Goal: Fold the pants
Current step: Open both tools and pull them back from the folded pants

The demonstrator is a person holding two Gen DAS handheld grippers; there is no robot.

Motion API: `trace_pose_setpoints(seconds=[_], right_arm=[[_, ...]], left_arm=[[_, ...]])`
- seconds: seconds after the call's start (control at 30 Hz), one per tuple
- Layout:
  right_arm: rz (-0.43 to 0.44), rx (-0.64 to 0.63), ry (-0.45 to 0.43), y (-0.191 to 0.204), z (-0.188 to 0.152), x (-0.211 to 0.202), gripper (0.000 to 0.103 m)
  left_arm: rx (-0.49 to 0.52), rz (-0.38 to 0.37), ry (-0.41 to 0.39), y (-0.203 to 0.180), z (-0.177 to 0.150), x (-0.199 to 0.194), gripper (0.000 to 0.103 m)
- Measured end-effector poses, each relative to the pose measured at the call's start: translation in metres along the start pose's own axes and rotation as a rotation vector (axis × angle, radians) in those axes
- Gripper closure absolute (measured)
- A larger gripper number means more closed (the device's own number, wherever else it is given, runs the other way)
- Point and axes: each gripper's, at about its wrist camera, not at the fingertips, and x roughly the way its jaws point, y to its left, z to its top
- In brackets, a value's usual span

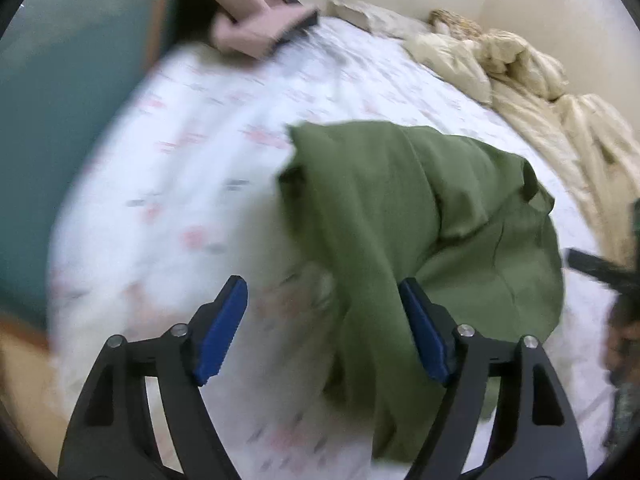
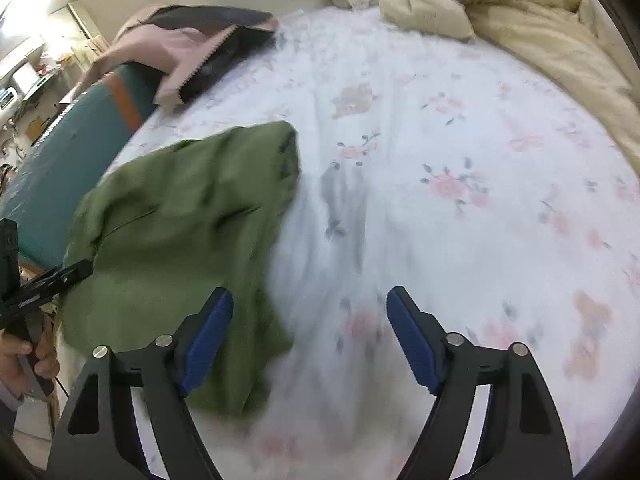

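Both grippers hang over the bed with their blue-padded jaws spread wide. Left gripper [image 1: 323, 308] has a fold of the green pants [image 1: 432, 216] lying between its fingers and running close along the right pad [image 1: 424, 336]; motion blur hides whether cloth and pad touch, and neither pad presses on it. Right gripper [image 2: 310, 320] holds nothing: only bare sheet shows between its fingers, and the pants [image 2: 180, 232] lie under and behind its left pad [image 2: 208, 332].

Those pants sit in a rumpled heap on the near left part of the bed, a folded corner pointing to the far side. White bedsheet [image 2: 440, 128] printed with pink flowers covers the mattress. A cream quilt [image 2: 520, 28] is bunched along the far right edge by the pale wall. At the far left a pink and dark garment [image 2: 192, 56] rests on the bed's corner, beside a teal panel with an orange stripe [image 2: 80, 140]. In the right wrist view, a hand [image 2: 24, 360] grips the left tool's handle at the left edge.
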Motion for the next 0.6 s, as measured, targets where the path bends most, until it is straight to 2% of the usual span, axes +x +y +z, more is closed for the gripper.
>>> trace_pose_setpoints(seconds=[0.1, 0.23, 0.33, 0.43, 0.53, 0.6], right_arm=[[0.008, -0.01, -0.05, 0.02, -0.016, -0.044, 0.022], [-0.03, -0.028, -0.129, 0.066, -0.048, -0.101, 0.016], [-0.057, -0.057, -0.177, 0.098, -0.086, -0.149, 0.01], [-0.057, -0.041, -0.223, 0.122, -0.125, -0.195, 0.002], [-0.071, -0.009, -0.246, 0.137, -0.168, -0.236, 0.001], [-0.084, -0.007, -0.258, 0.146, -0.191, -0.255, 0.001]], left_arm=[[-0.004, 0.076, -0.063, -0.013, -0.028, -0.052, 0.028], [0.006, 0.087, -0.11, -0.038, -0.068, -0.117, 0.028], [0.025, 0.116, -0.155, -0.057, -0.098, -0.171, 0.027], [0.009, 0.098, -0.19, -0.069, -0.127, -0.222, 0.016], [-0.008, 0.076, -0.218, -0.076, -0.16, -0.267, 0.014], [-0.015, 0.067, -0.233, -0.08, -0.181, -0.29, 0.004]])
